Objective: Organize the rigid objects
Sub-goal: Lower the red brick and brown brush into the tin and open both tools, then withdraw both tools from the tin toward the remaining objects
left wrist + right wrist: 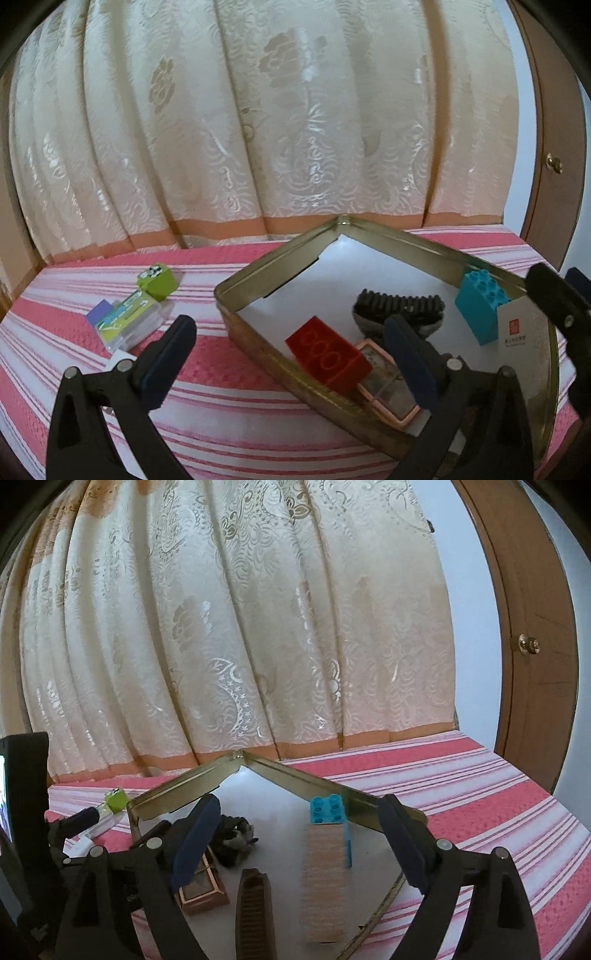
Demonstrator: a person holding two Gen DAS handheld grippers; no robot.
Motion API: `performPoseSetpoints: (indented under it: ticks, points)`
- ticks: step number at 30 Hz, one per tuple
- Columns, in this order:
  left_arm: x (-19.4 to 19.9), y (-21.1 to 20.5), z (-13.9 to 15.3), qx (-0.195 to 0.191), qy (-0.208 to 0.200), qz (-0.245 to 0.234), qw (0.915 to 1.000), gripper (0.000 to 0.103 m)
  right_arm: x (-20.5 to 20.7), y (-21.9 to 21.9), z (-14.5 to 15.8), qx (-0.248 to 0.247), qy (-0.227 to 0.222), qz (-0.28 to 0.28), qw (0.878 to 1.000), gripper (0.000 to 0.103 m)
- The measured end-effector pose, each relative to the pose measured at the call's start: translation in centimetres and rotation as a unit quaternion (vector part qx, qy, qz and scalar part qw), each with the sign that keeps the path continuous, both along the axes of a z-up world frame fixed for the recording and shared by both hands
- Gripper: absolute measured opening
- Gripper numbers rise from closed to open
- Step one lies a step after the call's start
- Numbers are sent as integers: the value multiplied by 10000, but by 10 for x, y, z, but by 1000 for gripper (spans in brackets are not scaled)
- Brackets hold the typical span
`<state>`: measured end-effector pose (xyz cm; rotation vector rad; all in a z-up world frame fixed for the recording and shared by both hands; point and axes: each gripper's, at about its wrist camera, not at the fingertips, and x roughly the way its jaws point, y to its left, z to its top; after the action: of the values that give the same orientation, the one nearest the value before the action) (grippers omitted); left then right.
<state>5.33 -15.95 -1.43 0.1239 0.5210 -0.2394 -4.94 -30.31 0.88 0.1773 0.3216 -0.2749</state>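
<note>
The metal tin (pixel 236 291) lies open on the striped pink cloth (pixel 229 424). Inside it already: a red brick (pixel 327 354), a blue brick (pixel 480 306), a black comb-like piece (pixel 399 306), a small pink-framed item (pixel 388 384) and a white card (pixel 517 325). Outside the tin, to its left on the cloth, are a green brick (pixel 159 280) and a clear plastic case (pixel 129 321) with green and purple content, the two touching each other.

Left gripper (pixel 291 347) has its jaws wide apart, nothing between the pads; it hangs over the tin's near-left wall. Right gripper (pixel 299 834) also stands apart and empty, over the tin, w/ a tan block (pixel 325 878) and the blue brick in front of it.

Next step is probably the items still outside. Advice: bring the left gripper over to the green brick, approach from above, close on its flat sides, not on corners. Take the brick first, bc the clear case looks slippery and may slide away.
</note>
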Motion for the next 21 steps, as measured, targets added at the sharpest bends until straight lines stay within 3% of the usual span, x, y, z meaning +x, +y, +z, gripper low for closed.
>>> performPoseSetpoints:
  ticks: [21]
  points:
    - [-5, 35, 1, 119, -67, 174, 9998, 103, -16, 13, 6, -497, -506, -498, 9962, 89]
